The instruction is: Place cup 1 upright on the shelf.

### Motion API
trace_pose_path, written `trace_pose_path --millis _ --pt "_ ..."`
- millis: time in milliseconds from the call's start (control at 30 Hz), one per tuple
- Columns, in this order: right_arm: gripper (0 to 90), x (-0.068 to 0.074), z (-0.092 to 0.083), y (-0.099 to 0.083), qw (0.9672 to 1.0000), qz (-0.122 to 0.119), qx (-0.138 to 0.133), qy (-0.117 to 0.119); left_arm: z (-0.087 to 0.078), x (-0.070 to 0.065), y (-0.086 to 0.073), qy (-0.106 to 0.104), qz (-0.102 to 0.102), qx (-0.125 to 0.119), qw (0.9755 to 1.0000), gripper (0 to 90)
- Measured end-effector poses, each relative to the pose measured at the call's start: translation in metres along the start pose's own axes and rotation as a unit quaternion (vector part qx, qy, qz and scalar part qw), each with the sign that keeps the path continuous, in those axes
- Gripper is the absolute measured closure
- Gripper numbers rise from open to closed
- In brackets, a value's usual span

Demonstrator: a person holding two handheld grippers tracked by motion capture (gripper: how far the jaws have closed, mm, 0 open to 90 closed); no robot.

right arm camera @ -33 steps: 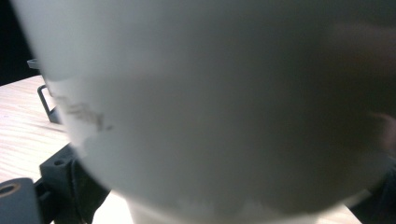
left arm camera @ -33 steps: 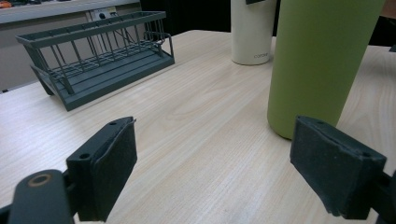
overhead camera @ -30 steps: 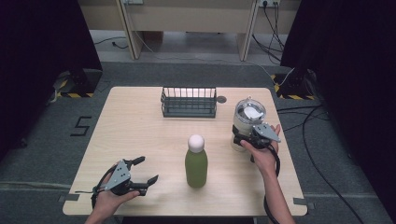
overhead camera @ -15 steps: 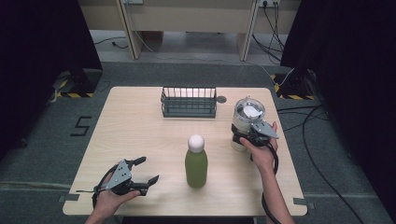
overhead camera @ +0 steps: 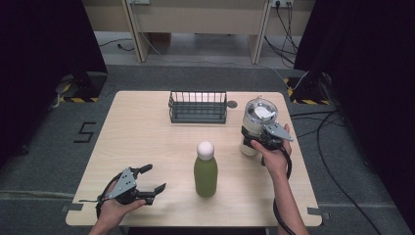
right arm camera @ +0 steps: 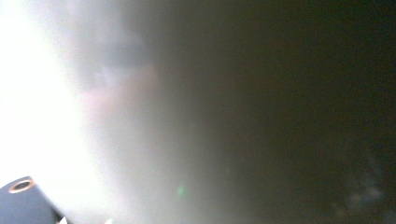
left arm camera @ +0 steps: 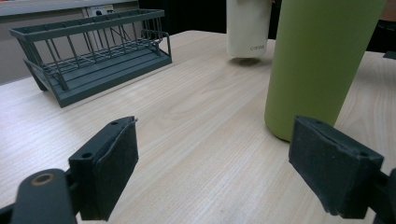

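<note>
1. Right gripper [overhead camera: 255, 141] clamped on the white cup [overhead camera: 256, 125], near the counter's [overhead camera: 147, 132] right edge.
2. Left gripper [overhead camera: 152, 179] apart, empty, near-left corner.
3. Advice: keep the cup upright; lift straight, clear of the green bottle [overhead camera: 205, 171].

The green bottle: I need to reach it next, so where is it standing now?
In the high view the green bottle stands upright at the table's front middle, between the left gripper and the right hand.

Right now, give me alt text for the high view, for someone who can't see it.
At a wooden table, a person's right gripper clasps a white cup, while the left gripper rests open near a green bottle. A dark wire rack stands at the far edge.
</note>
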State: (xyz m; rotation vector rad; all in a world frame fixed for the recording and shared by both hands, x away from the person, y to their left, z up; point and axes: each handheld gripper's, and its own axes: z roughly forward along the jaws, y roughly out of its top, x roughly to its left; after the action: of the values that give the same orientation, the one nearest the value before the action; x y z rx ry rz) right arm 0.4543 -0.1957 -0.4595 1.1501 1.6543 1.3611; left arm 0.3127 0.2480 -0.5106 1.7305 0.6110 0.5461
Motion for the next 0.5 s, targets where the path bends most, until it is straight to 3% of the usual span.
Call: trace_pose_path --millis 500 --pt "9.2 0.012 0.003 0.026 0.9995 -0.004 -0.028 0.012 -0.002 0.001 0.000 0.001 -0.007 -0.005 1.0000 16.2"
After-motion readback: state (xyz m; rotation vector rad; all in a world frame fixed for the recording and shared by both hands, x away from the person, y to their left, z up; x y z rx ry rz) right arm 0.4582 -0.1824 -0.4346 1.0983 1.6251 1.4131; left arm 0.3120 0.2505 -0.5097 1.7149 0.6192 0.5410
